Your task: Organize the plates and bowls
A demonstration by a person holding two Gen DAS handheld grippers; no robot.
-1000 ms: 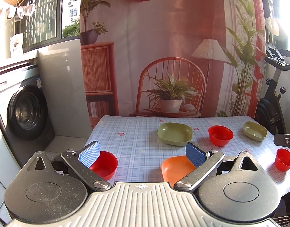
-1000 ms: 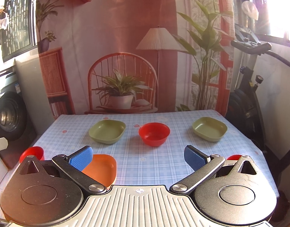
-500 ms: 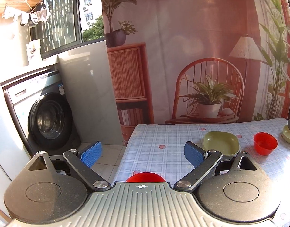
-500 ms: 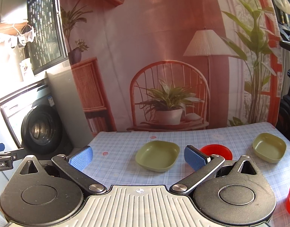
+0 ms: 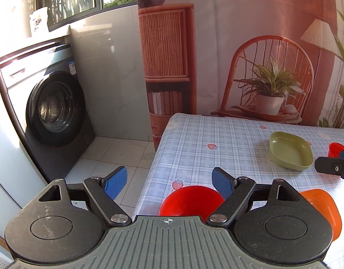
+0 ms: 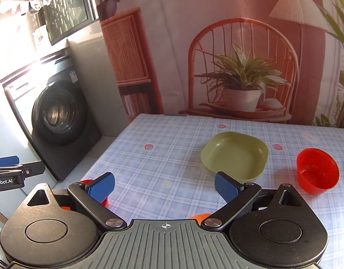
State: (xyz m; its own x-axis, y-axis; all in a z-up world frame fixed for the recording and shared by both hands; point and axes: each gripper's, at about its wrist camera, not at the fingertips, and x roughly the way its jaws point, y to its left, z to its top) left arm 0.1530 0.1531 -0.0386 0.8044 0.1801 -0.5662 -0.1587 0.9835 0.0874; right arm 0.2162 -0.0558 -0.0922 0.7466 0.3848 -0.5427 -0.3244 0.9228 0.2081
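My left gripper is open and empty above the table's near left corner. A red bowl sits right below it, by its right finger. An orange plate lies to the right, partly hidden. A green square plate lies farther back, with another red bowl behind the right gripper's tip. My right gripper is open and empty over the checked tablecloth. The green plate is just beyond its right finger, and a red bowl stands to the right.
A washing machine stands on the tiled floor left of the table. The table's left edge drops to the floor. A printed backdrop with a chair and a plant hangs behind the table. The left gripper's tip shows at far left.
Both grippers have swung left and moved closer to the table. The near red bowl and orange plate now lie under the left gripper. Both stay open.
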